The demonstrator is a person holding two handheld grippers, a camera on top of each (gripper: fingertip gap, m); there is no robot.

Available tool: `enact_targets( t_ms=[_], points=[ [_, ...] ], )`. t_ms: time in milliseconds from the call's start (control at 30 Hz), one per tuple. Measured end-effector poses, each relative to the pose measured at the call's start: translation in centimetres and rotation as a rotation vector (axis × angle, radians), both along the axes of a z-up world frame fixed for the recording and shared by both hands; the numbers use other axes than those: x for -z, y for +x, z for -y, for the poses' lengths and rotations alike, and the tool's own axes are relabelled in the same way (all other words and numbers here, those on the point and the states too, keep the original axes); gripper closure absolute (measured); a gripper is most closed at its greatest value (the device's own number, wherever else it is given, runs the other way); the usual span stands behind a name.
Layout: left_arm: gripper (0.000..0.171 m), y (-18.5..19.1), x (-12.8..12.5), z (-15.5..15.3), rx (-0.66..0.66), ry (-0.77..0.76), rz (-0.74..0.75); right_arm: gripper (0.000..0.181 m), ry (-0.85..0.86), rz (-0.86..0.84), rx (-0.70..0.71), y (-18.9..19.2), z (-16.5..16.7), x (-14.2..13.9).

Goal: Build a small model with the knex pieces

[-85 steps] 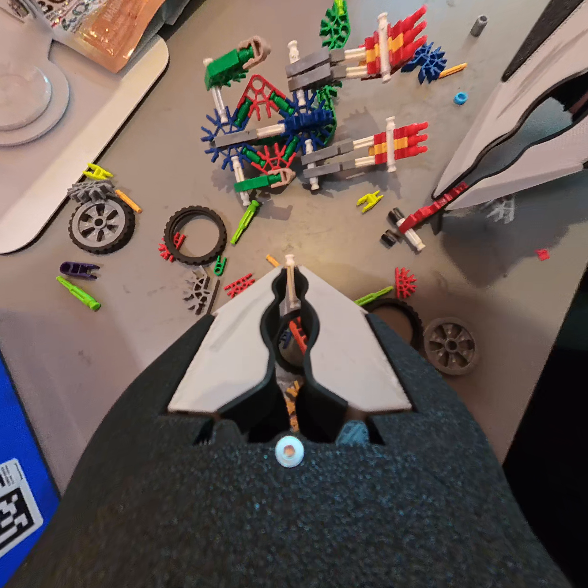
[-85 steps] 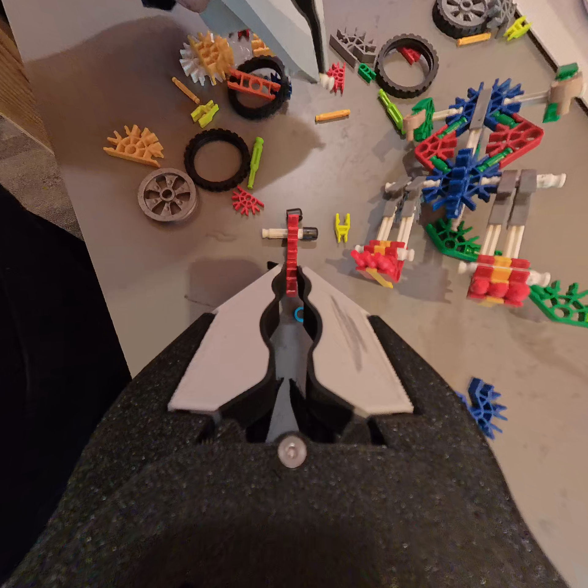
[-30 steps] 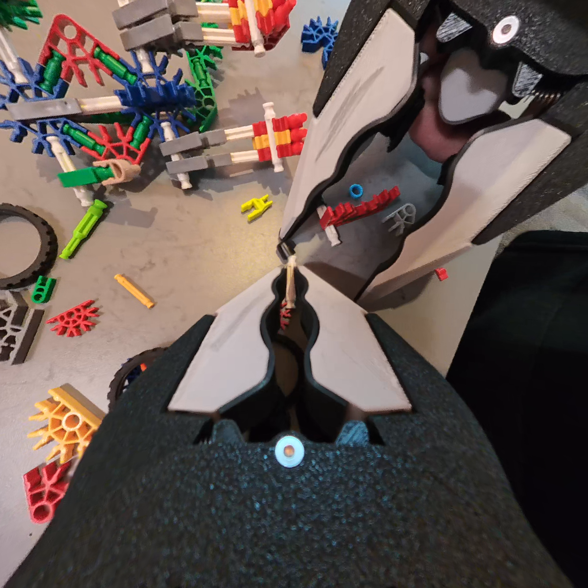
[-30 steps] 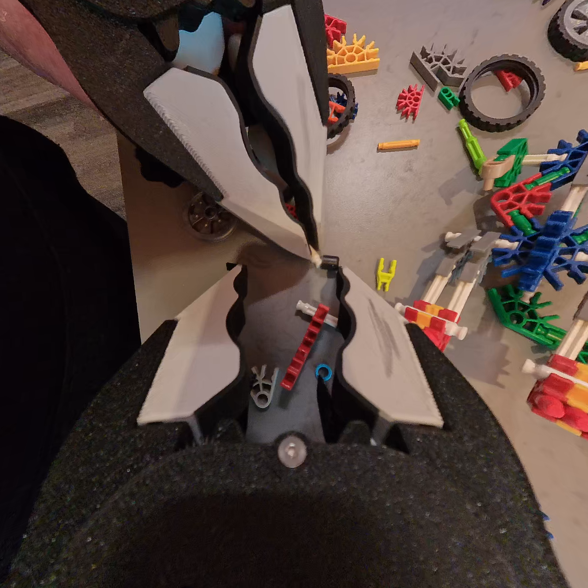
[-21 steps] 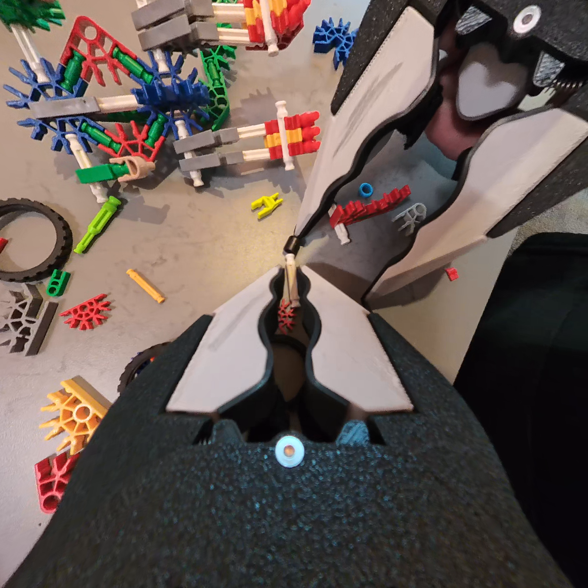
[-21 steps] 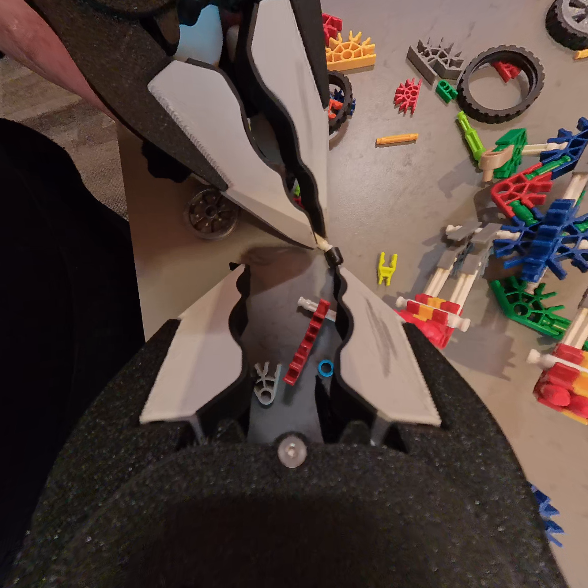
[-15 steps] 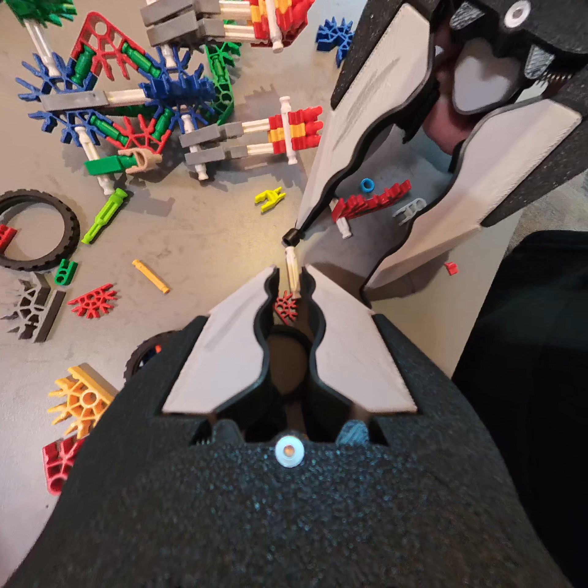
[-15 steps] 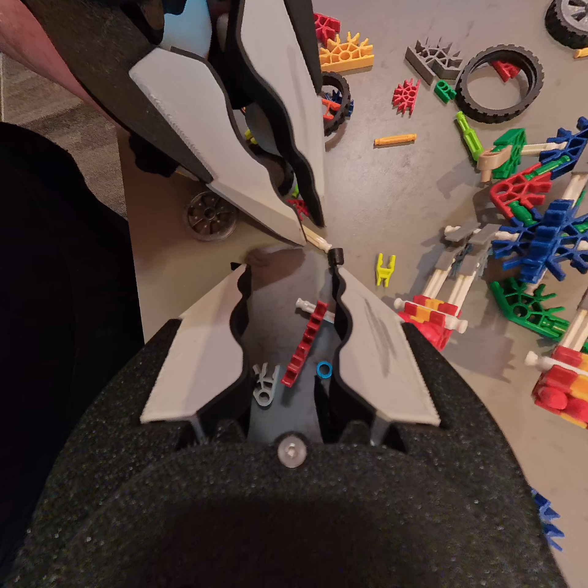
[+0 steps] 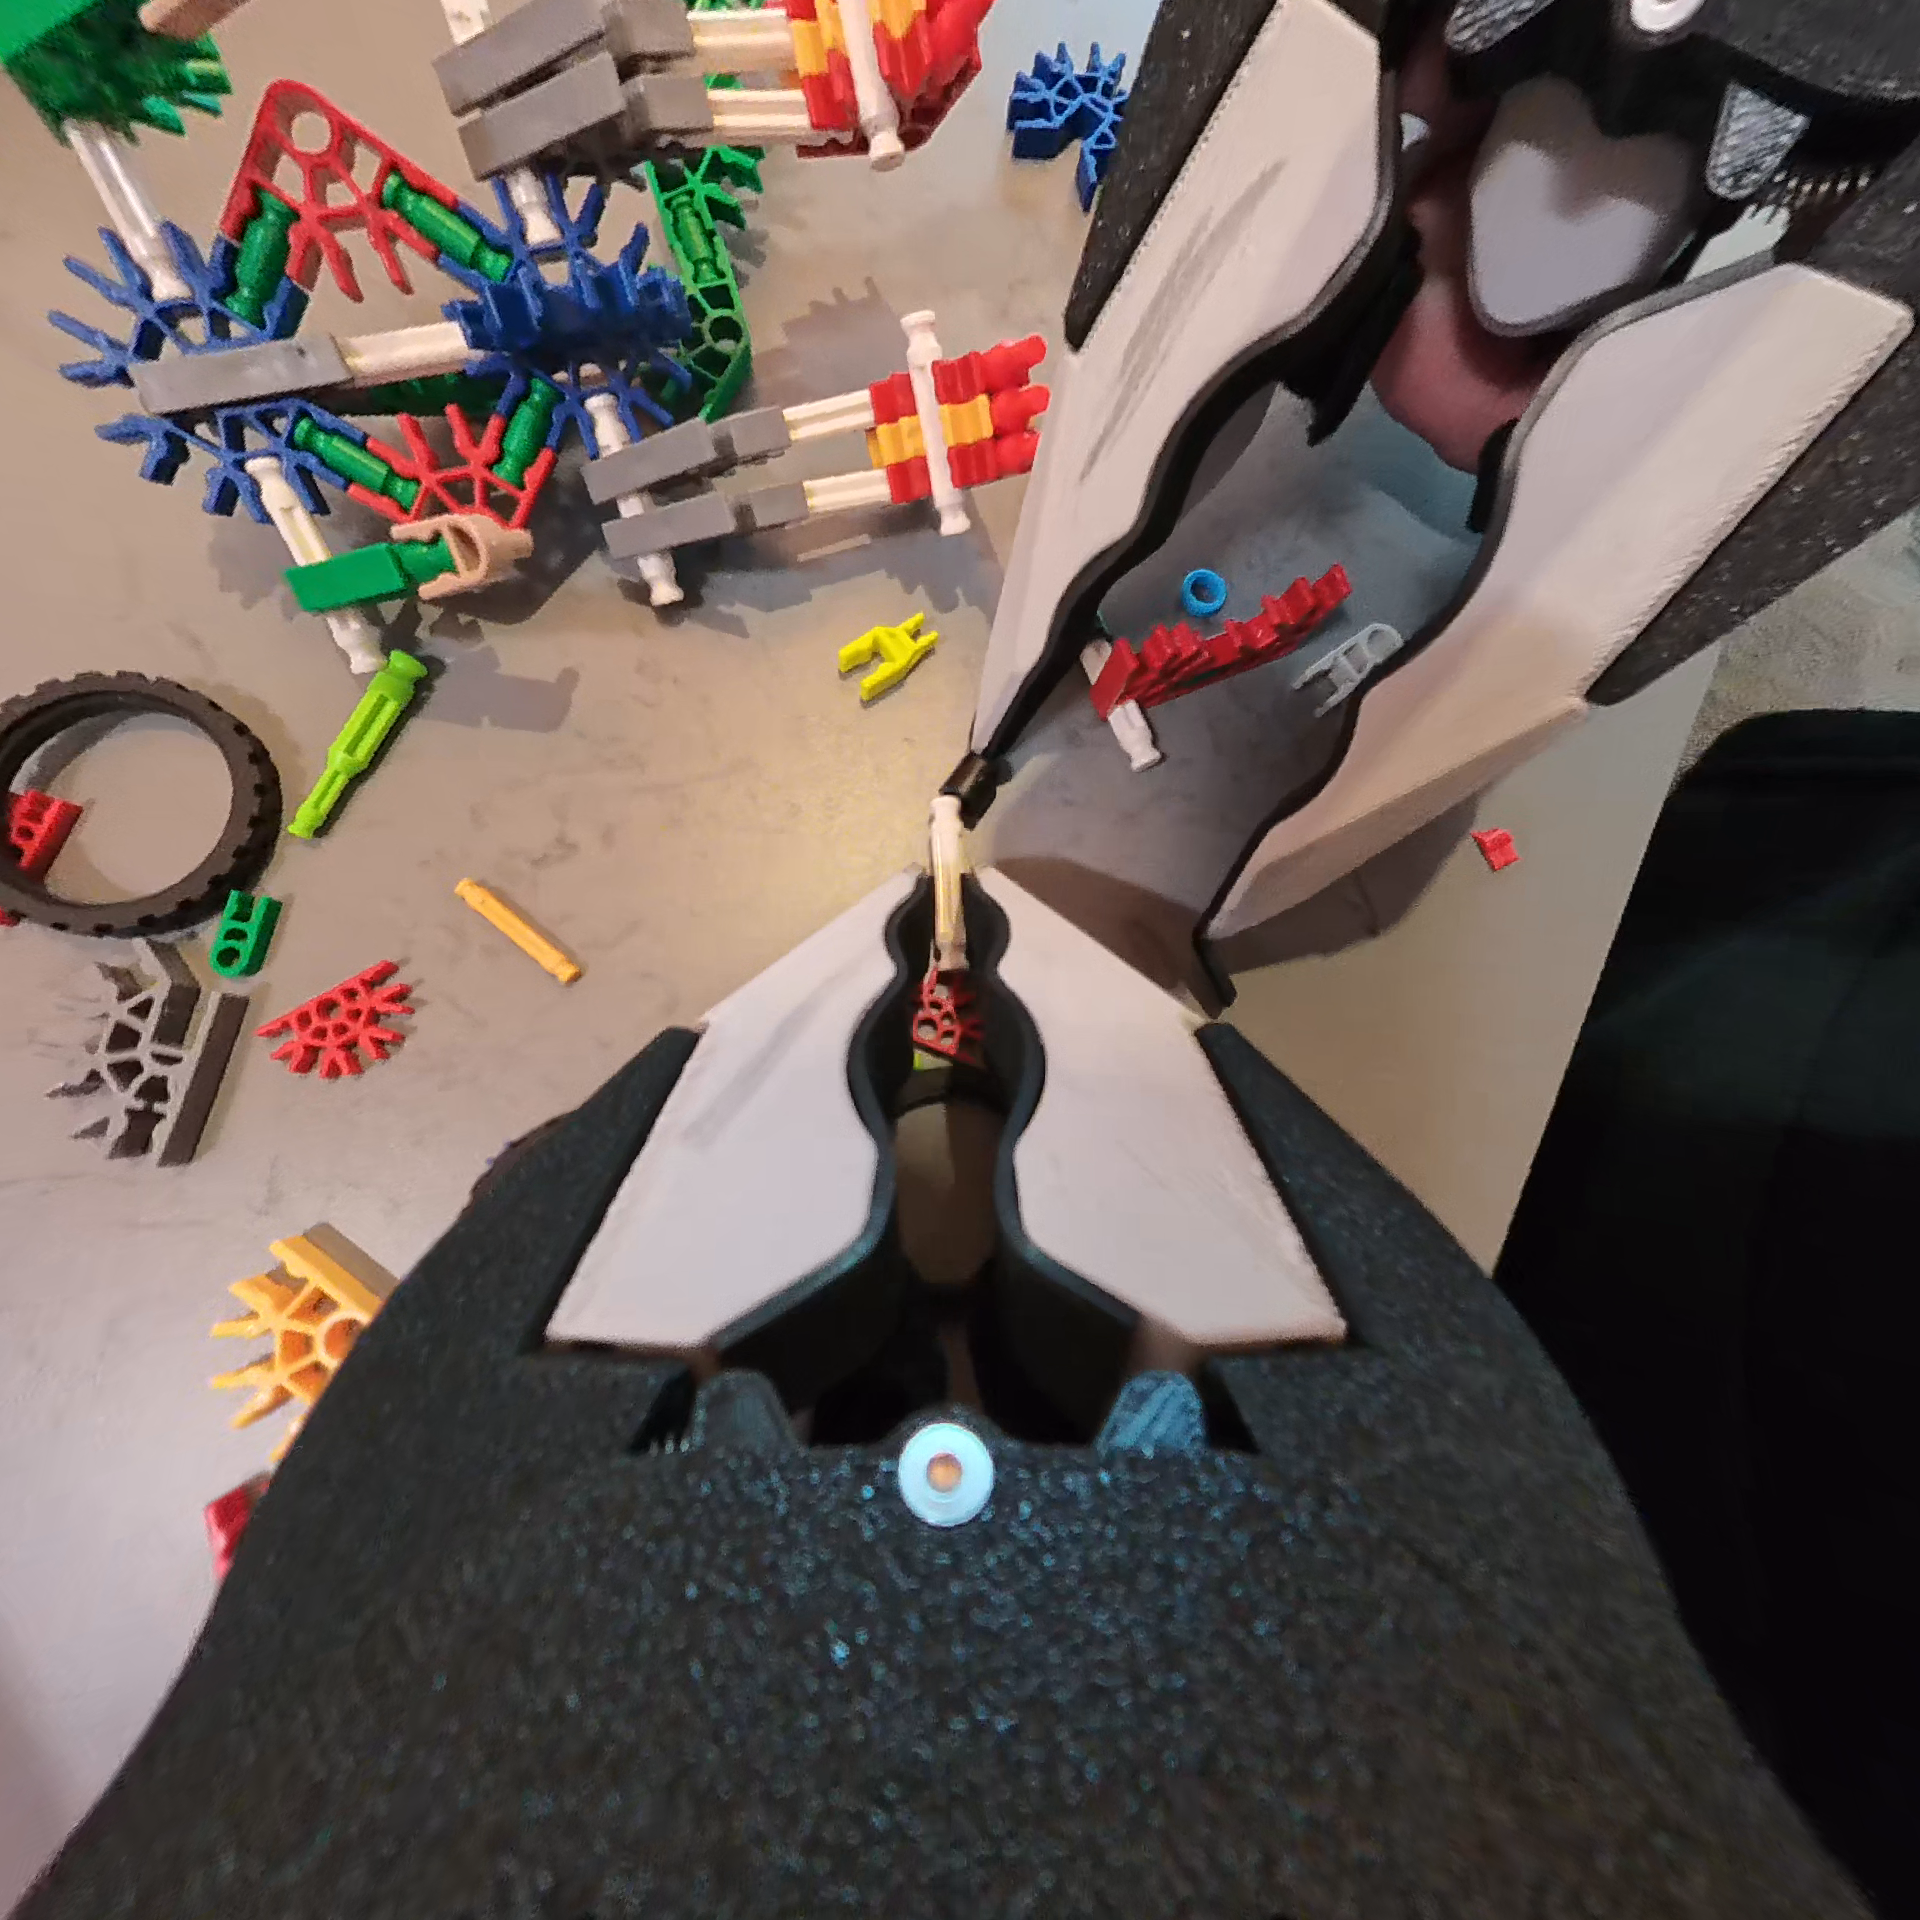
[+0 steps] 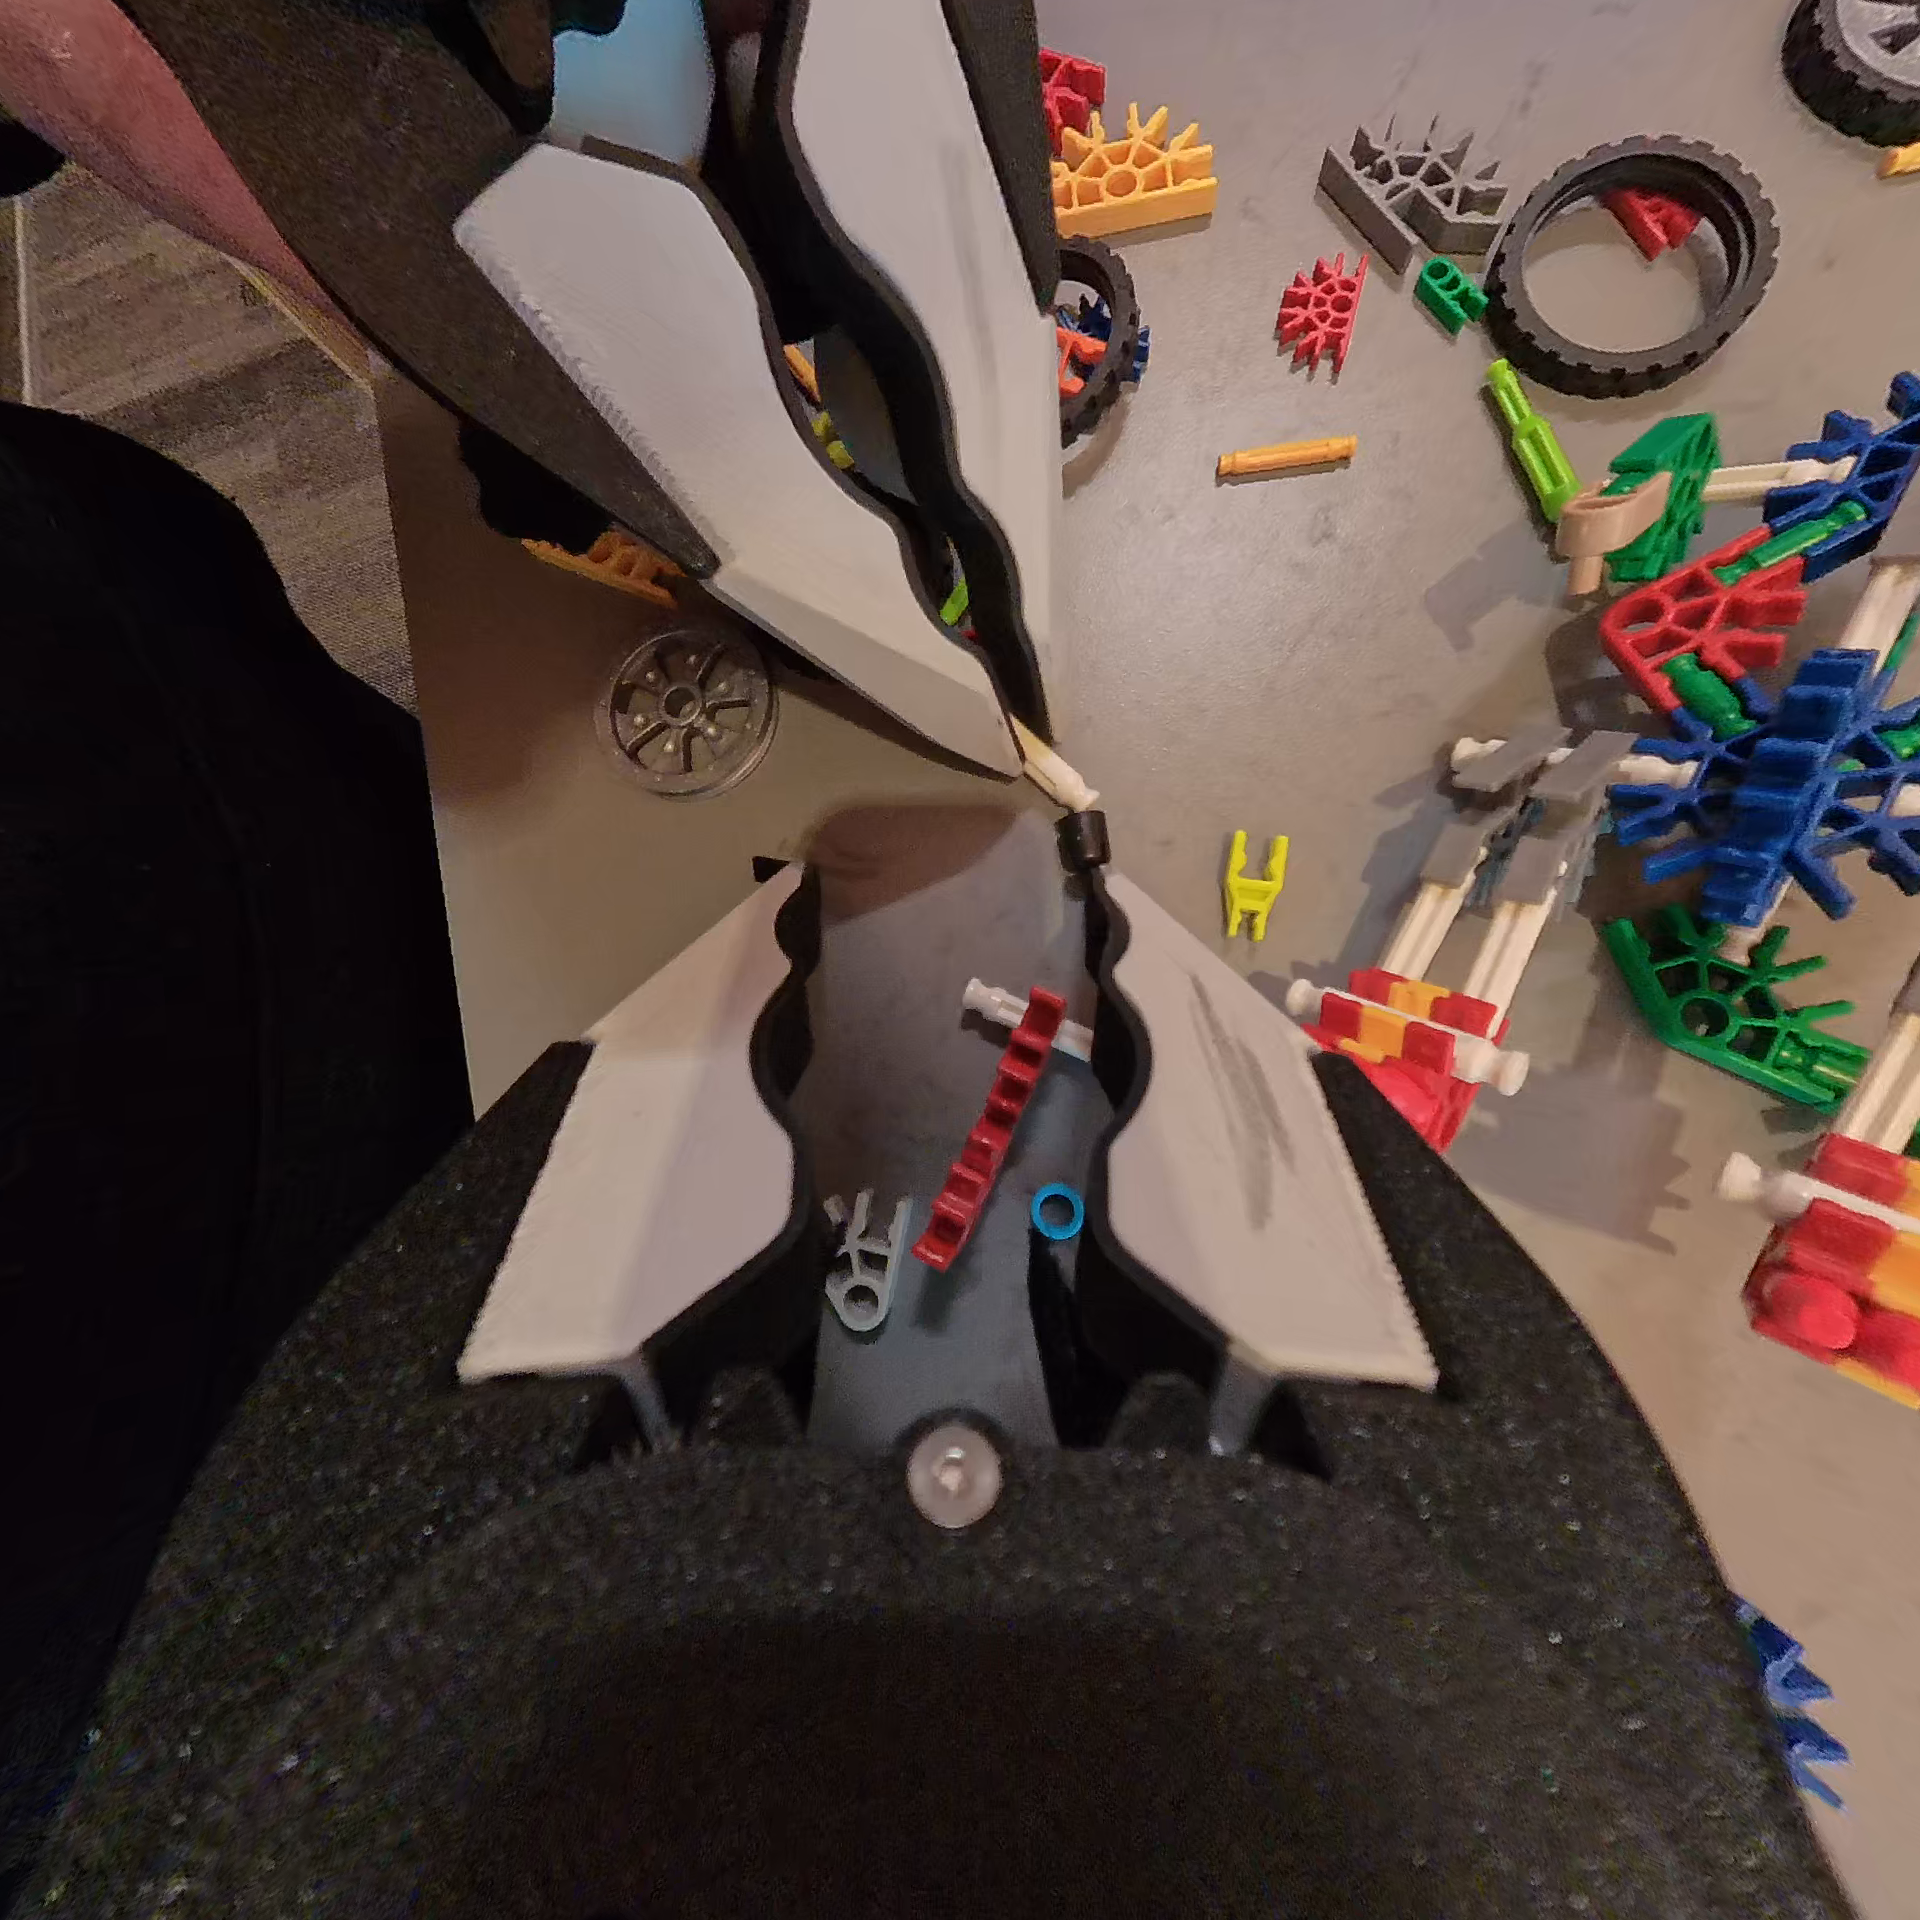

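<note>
Gripping a white rod [image 9: 947,878] between their closed tips, the left tongs [image 9: 943,904] point its free end at a small black cap [image 9: 971,774]. The rod tip and the cap are very near; whether they touch cannot be told. Behind the rod, between the two fingers, a red snowflake connector [image 9: 948,1023] is seen.

The right tongs [image 10: 940,878] stand wide open and hold nothing between the fingers. The black cap [image 10: 1081,836] sits at the tip of one of their fingers [image 10: 1226,1122]; how it is held there is not clear. On the grey desk [image 10: 1226,644], in the gap between the open fingers, lie a red toothed strip on a white rod [image 10: 995,1127], a small blue ring [image 10: 1057,1211] and a grey clip connector [image 10: 862,1262].

Just beside the cap lies a yellow clip [image 10: 1255,883]. Farther off on the desk stand a built model of blue, red and green connectors [image 9: 416,343], a black tyre [image 9: 135,805], an orange rod [image 9: 516,930] and a grey wheel hub [image 10: 686,712].
</note>
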State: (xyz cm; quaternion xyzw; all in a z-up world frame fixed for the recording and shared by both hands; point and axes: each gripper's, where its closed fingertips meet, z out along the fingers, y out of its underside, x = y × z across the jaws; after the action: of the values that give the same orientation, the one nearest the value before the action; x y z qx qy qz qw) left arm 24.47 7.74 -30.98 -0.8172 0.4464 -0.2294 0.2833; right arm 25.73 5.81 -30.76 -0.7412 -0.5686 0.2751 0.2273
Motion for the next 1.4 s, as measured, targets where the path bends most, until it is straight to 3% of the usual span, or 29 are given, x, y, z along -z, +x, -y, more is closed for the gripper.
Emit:
enact_targets(
  t_ms=[700, 1400],
  points=[
    [0.171, 0.69, 0.13, 0.37, 0.070, 0.049, -0.003, 0.128, -0.001, -0.051, 0.002, -0.16, 0.17, -0.01],
    [0.171, 0.92, 0.14, 0.41, 0.058, 0.085, 0.009, 0.150, 0.097, 0.013, -0.034, -0.04, -0.81, 0.33]
  ],
)
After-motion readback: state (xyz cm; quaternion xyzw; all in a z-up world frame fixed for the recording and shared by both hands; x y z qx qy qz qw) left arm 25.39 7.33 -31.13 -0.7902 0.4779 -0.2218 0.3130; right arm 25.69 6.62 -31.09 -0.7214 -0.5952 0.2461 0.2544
